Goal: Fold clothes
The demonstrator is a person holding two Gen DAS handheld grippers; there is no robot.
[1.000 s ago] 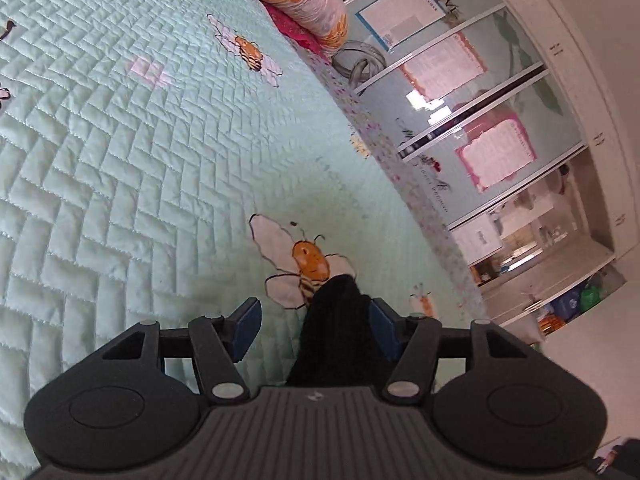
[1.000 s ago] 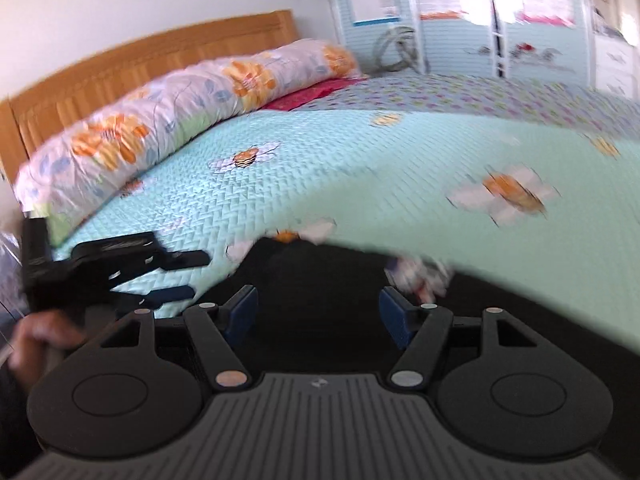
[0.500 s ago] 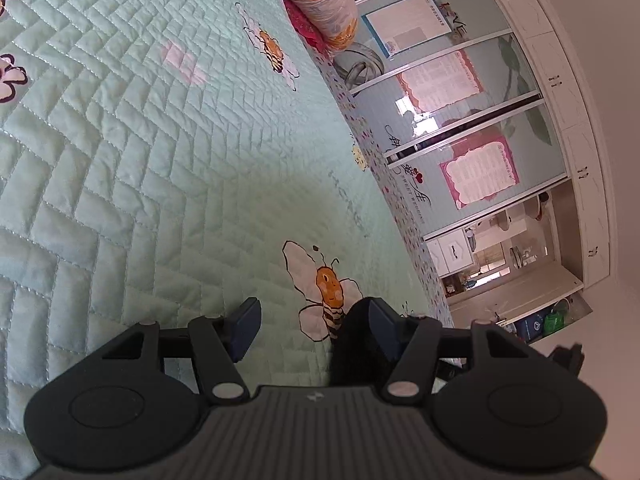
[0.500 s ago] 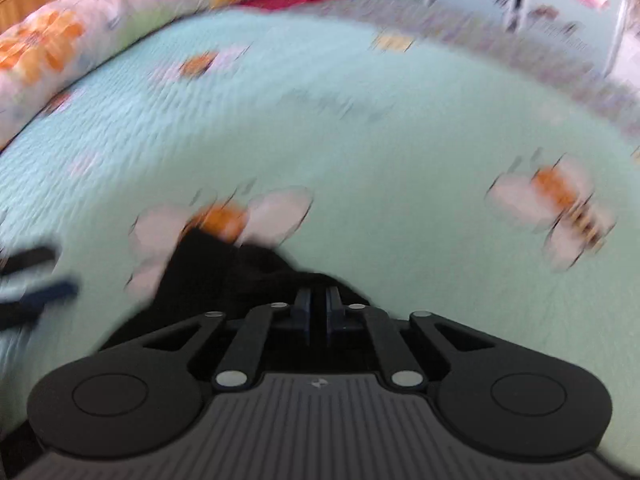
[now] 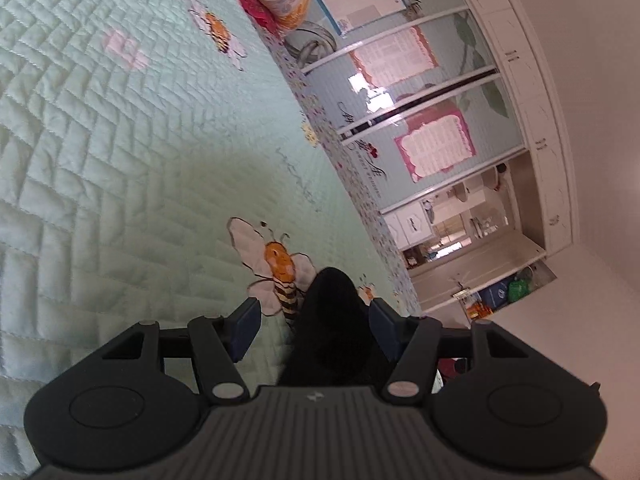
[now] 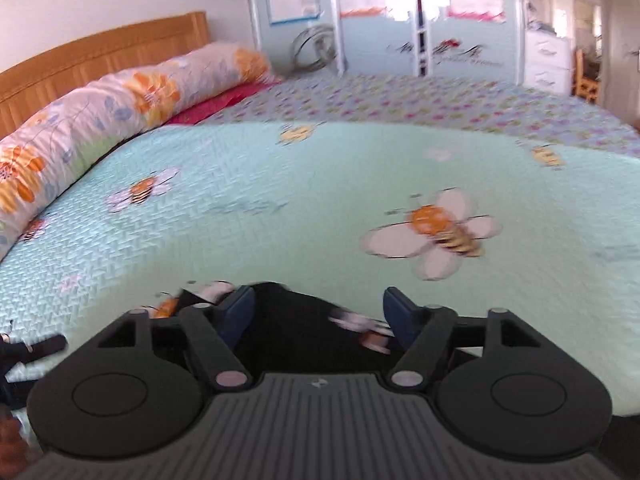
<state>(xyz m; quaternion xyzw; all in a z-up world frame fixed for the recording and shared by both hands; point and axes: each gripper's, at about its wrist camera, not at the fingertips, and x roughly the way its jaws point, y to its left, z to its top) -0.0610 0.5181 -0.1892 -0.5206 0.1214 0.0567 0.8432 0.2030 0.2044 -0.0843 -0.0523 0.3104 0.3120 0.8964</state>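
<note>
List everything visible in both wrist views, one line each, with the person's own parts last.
black garment: one, black, on the quilt between the fingers of both tools
quilt: one, mint green with bees, covering the bed
floral border: one, lilac with dots, far edge of the bed
bolster: one, floral orange and lilac, along the headboard
headboard: one, wooden, behind the bolster
sliding doors: pale blue with posters, beyond the bed
left tool: black, blue pads, open
right tool: black, blue pads, open

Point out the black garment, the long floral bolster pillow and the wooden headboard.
Black garment (image 5: pixel 330 320): left wrist view, bunched top.
Long floral bolster pillow (image 6: pixel 120 104): right wrist view, middle.
Wooden headboard (image 6: pixel 100 56): right wrist view, upper panel.
</note>
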